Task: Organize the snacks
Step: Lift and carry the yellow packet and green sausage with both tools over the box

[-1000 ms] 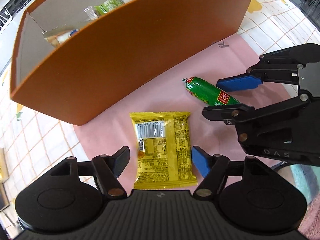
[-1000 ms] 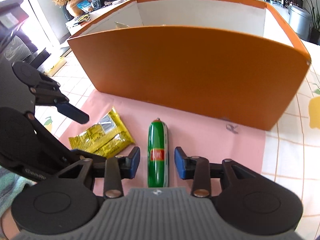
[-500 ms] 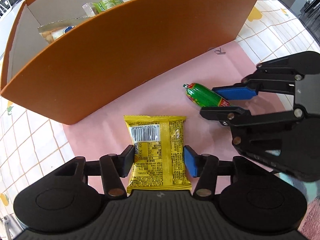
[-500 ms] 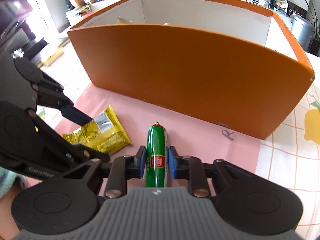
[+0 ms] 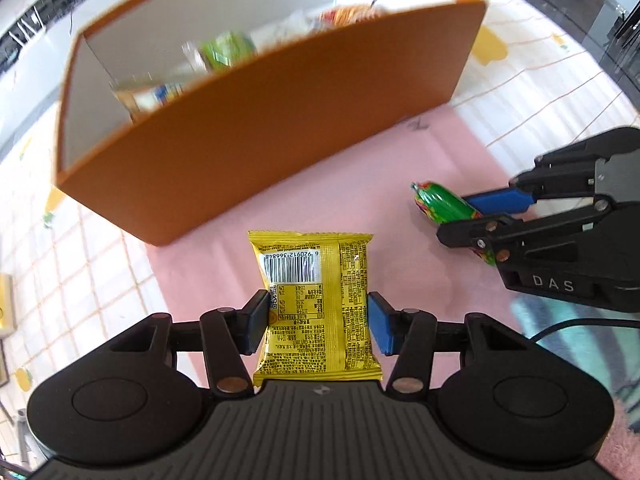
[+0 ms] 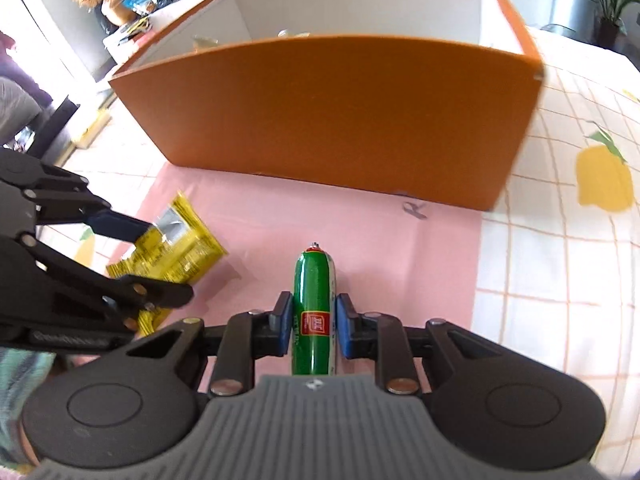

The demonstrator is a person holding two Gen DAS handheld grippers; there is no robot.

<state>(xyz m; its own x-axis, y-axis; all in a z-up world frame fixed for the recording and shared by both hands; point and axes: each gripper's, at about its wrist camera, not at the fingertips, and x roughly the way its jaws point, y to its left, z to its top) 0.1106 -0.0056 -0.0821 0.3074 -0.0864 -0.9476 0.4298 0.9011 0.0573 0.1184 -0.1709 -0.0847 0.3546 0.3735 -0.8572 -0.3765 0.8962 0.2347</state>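
The stuff inside the orange box (image 5: 256, 120) is mostly blurred in the left wrist view – a green packet (image 5: 224, 50) and something orange-red can just be made out over the front wall, nothing readable. From the right wrist view almost none of the contents are seen, only scraps above the rim. The lower end of the green sausage (image 6: 313, 312) is cut off behind the gripper body, and the yellow snack packet (image 5: 316, 308) is hidden along its bottom edge the same way.

Everything is set on a pink mat (image 5: 360, 184) laid over a checked tablecloth with lemon prints (image 6: 560, 260); plants and clutter can be seen at the back of the room.

The left gripper (image 5: 316, 320) is clamped on the yellow packet by its two sides, barcode up, jaws about half closed. The right gripper (image 6: 310, 324) is pinched tight on the sausage, its tip pointed at the box. Both sit just in front of the box's near wall, with bare pink mat left between – the two grippers are close side by side
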